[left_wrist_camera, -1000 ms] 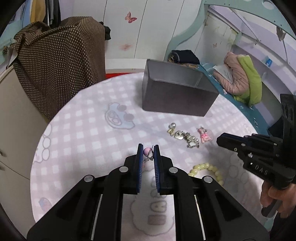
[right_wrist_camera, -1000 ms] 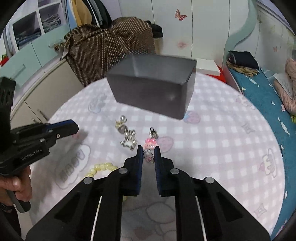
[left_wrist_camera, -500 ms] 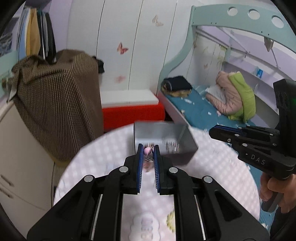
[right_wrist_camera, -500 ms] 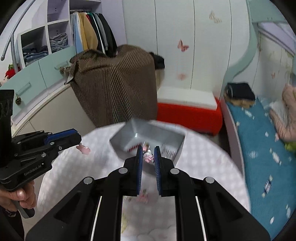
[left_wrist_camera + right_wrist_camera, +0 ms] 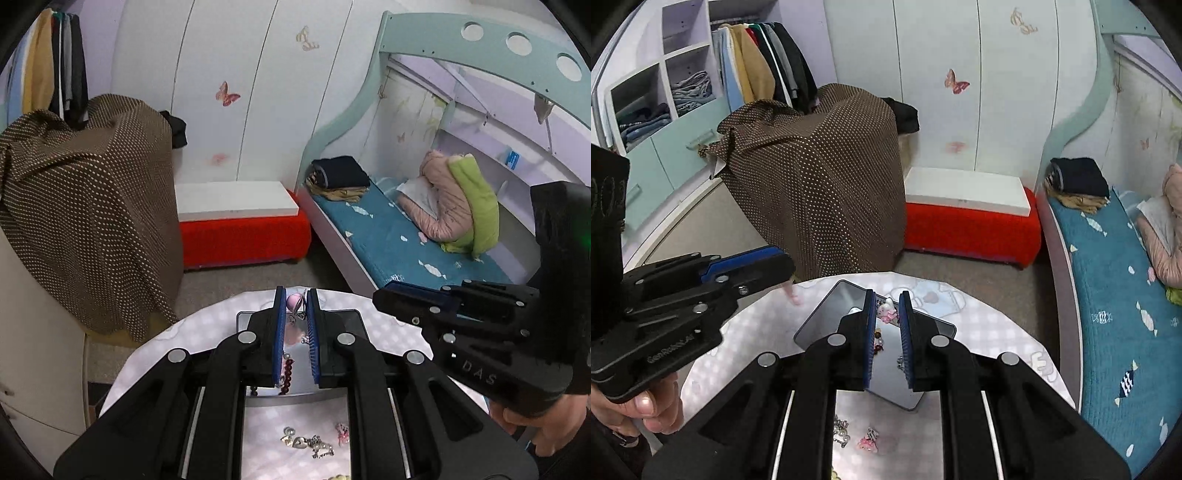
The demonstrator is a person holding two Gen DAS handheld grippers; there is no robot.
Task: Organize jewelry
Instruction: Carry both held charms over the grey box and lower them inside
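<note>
Presently, the step in hand appears to be the carry: each gripper brings one small piece above the box for deposit.

Left wrist view. The left gripper [image 5: 294, 304] has its jaws drawn narrow on a pink bead charm [image 5: 293, 302], pinched between the tips with a small metal fitting hanging below it. Beneath the fingers lies the grey box [image 5: 354, 321], open-topped, on the round table [image 5: 159, 350] with its pink checked cloth. Dark red beads [image 5: 287, 373] show inside the box. Loose pieces remain on the cloth nearer the camera: a silver and pearl cluster [image 5: 308, 443] and a pink clip [image 5: 342, 432]. The right gripper [image 5: 384, 297] crosses the frame on the right, and the raised letters "DAS" can be read on its body.

Right wrist view. The right gripper [image 5: 887, 308] is likewise closed narrow on a pink and white charm [image 5: 887, 311], held over the far part of the grey box [image 5: 820, 317]. The left gripper [image 5: 783, 264] enters from the left, the pink charm hanging at its tip; its body carries raised lettering, partly legible, beginning "GenRobot". A pearl cluster [image 5: 841, 435] and a pink clip [image 5: 868, 441] lie on the cloth, outside the box.

Judgement: the next move calls for easing each set of jaws apart squarely above the box opening, so that the charms fall inside rather than onto the rim. Several pieces remain to collect.
</note>
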